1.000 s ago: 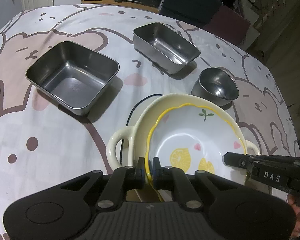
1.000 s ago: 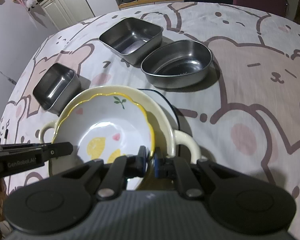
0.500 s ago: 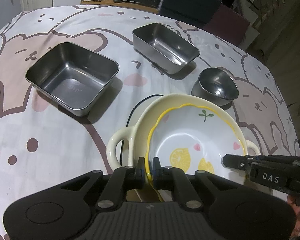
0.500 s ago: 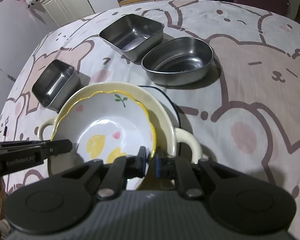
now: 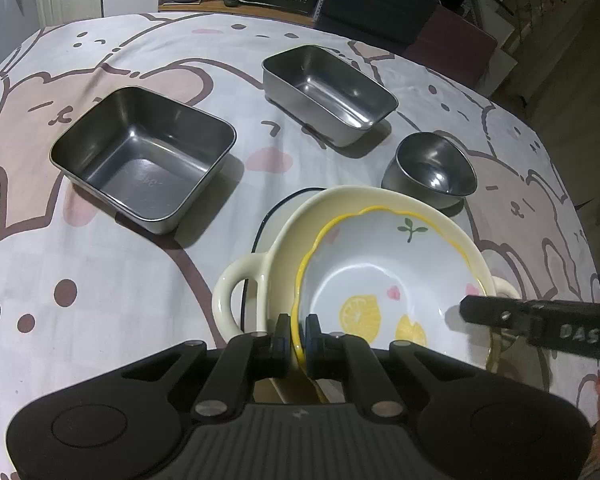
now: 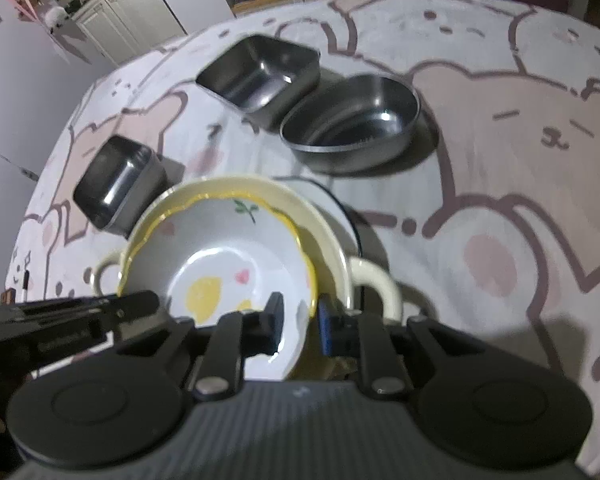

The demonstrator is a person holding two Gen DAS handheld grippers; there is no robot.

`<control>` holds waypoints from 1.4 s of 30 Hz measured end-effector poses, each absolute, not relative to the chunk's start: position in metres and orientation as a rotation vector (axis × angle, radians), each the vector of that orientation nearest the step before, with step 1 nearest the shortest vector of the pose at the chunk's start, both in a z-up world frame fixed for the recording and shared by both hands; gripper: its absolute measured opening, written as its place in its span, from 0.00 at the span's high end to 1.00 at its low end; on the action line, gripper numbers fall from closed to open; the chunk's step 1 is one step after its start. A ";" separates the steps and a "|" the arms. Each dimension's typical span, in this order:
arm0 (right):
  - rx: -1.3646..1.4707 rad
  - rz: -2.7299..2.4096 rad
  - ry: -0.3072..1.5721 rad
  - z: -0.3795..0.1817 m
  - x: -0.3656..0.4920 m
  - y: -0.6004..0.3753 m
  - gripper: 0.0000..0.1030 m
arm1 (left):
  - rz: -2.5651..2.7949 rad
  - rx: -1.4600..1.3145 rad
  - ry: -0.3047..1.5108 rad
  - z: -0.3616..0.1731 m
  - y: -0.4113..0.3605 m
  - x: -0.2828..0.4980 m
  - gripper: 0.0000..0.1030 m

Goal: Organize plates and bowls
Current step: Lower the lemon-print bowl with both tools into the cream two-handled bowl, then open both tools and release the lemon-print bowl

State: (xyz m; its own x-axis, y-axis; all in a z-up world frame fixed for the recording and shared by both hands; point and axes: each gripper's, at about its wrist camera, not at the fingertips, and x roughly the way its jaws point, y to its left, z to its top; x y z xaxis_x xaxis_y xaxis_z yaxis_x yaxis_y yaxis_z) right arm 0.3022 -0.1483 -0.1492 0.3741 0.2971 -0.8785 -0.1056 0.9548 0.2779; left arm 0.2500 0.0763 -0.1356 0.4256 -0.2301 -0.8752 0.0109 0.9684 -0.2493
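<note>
lemon bowl (image 5: 384, 280): white inside, wavy yellow rim, printed with two lemon slices, a green sprig and small pink hearts. it sat nested in the cream dish (image 5: 364, 208), tilted, its near rim raised toward the grippers.

cream dish: pale cream, round, with a loop handle (image 5: 230, 296) on each side; it stood under the lemon bowl, on a white plate (image 6: 340, 216) with a dark blue edge that showed just behind it.

left gripper (image 5: 298, 336): jaws narrow, pads pressed on the lemon bowl's yellow rim at its near left edge.

right gripper (image 6: 298, 320): jaws had just been opening; the lemon bowl's near right rim stood between the pads, with a gap showing on both sides, so no grip.

steel ware, all beyond the lemon bowl on the bear-print cloth (image 5: 100, 280):
- square steel pan (image 5: 144, 158), far left of the bowl, empty.
- oblong steel pan (image 5: 328, 94), straight behind the bowl, empty.
- round steel bowl (image 5: 434, 168), just behind the cream dish on its right, near but apart from it.
</note>
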 end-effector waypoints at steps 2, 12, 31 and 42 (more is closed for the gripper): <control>0.202 0.266 1.147 -0.144 0.301 -0.151 0.74 | -0.152 -0.218 1.124 -0.136 0.076 0.250 0.93; 0.201 0.277 1.136 -0.141 0.298 -0.154 0.74 | -0.156 -0.209 1.134 -0.135 0.076 0.251 0.93; 0.188 0.293 1.121 -0.137 0.293 -0.154 0.74 | -0.153 -0.200 1.093 -0.111 0.078 0.241 0.83; 0.089 0.331 1.042 -0.121 0.276 -0.153 0.38 | -0.145 -0.284 0.977 -0.084 0.092 0.221 0.19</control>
